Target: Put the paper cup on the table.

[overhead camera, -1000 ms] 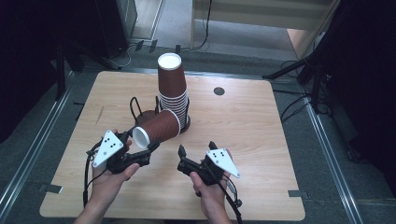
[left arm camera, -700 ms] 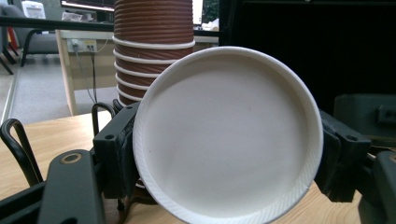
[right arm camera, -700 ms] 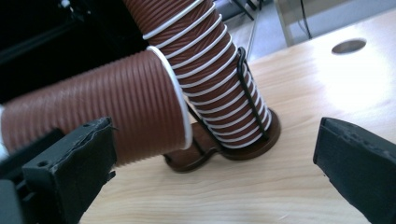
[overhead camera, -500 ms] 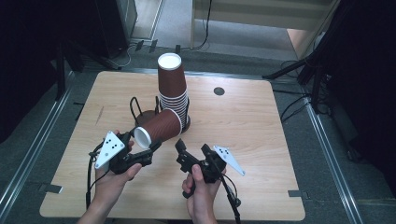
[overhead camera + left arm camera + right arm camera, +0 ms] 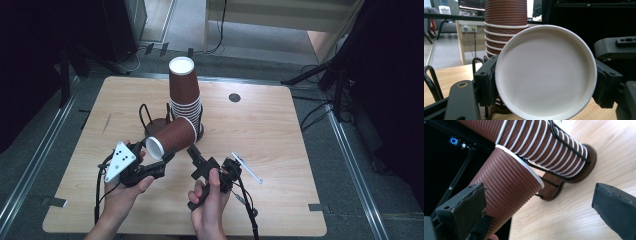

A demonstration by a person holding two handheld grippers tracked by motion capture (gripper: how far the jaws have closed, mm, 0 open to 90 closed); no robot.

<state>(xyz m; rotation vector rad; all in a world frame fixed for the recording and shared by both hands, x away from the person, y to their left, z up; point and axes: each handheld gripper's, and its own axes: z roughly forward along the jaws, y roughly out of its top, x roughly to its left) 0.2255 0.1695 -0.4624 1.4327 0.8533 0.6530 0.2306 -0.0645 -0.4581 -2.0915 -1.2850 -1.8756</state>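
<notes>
Between my left gripper's jaws sits a brown ribbed paper cup, clamped near its base and lying on its side above the wooden table. From that gripper's own view the cup's white bottom faces me squarely, with a black pad pressed against it on either side.

My right gripper hovers just beside the cup, tilted over on its side, with its jaws spread wide and nothing between them. Its view has the held cup slanting across in front of the left jaw, mouth rim pointing toward the stack.

Just beyond the cup's mouth stands the stack of matching cups, upside down in a black wire holder on a dark round base. Farther back on the tabletop I see a small dark round port.
</notes>
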